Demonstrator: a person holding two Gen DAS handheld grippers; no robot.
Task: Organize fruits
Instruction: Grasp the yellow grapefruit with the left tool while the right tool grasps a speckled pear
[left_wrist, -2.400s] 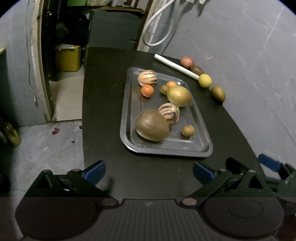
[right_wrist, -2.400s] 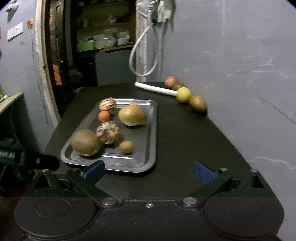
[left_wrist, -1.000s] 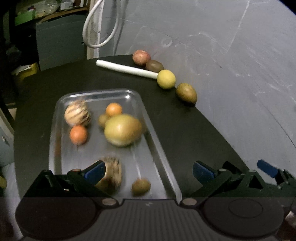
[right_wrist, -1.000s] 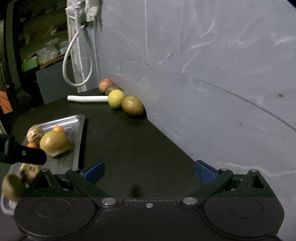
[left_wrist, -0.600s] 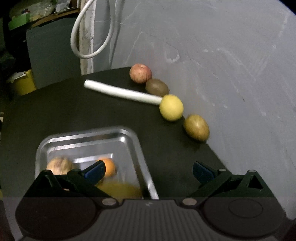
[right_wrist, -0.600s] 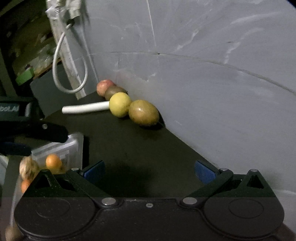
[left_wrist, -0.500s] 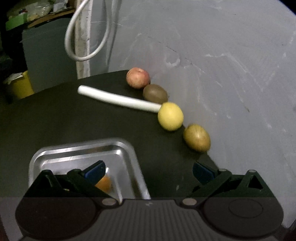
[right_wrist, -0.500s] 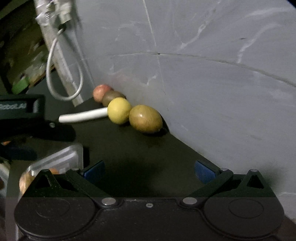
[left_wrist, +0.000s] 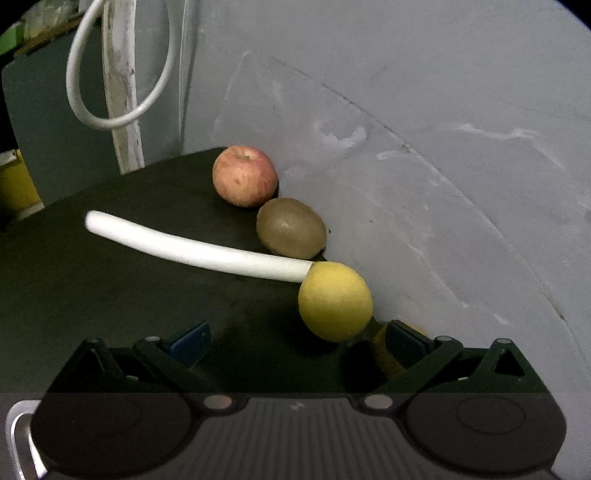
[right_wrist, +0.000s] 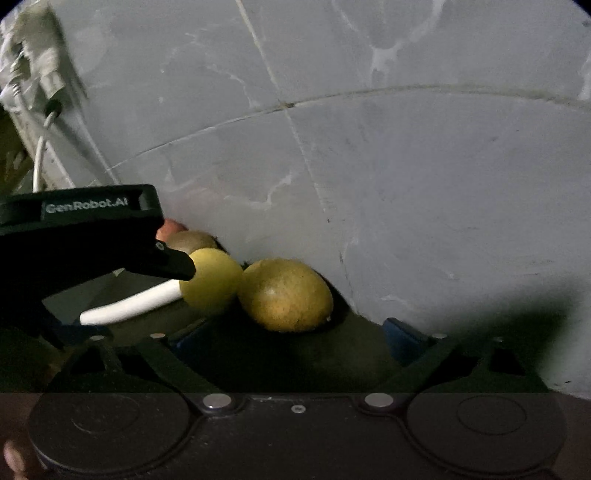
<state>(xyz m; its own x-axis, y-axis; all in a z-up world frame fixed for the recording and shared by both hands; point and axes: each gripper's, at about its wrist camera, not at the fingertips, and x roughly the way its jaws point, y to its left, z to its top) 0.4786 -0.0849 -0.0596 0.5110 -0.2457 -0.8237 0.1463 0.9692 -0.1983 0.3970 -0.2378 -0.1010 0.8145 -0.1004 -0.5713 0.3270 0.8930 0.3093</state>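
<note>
Along the grey wall lies a row of fruits: a red apple (left_wrist: 243, 175), a brown kiwi (left_wrist: 291, 227), a round yellow fruit (left_wrist: 334, 301) and an oval yellow-green fruit (right_wrist: 286, 295). My left gripper (left_wrist: 295, 341) is open, and the round yellow fruit sits just ahead of its right finger, untouched. My right gripper (right_wrist: 293, 338) has its jaws closing. The oval fruit lies just beyond its fingertips, and the pads are not on it. In the right wrist view the round yellow fruit (right_wrist: 212, 280) is partly covered by the left gripper's black finger (right_wrist: 173, 264).
A white rod (left_wrist: 199, 251) lies on the black table (left_wrist: 92, 288), its end against the round yellow fruit. A corner of the metal tray (left_wrist: 18, 435) shows at the lower left. The wall (left_wrist: 443, 166) closes off the right side. A white hose loop (left_wrist: 110, 92) hangs at the back.
Both grippers have moved forward from the tray to the fruits at the wall. The tray has slid almost out of view. The left gripper now shows large in the right wrist view.
</note>
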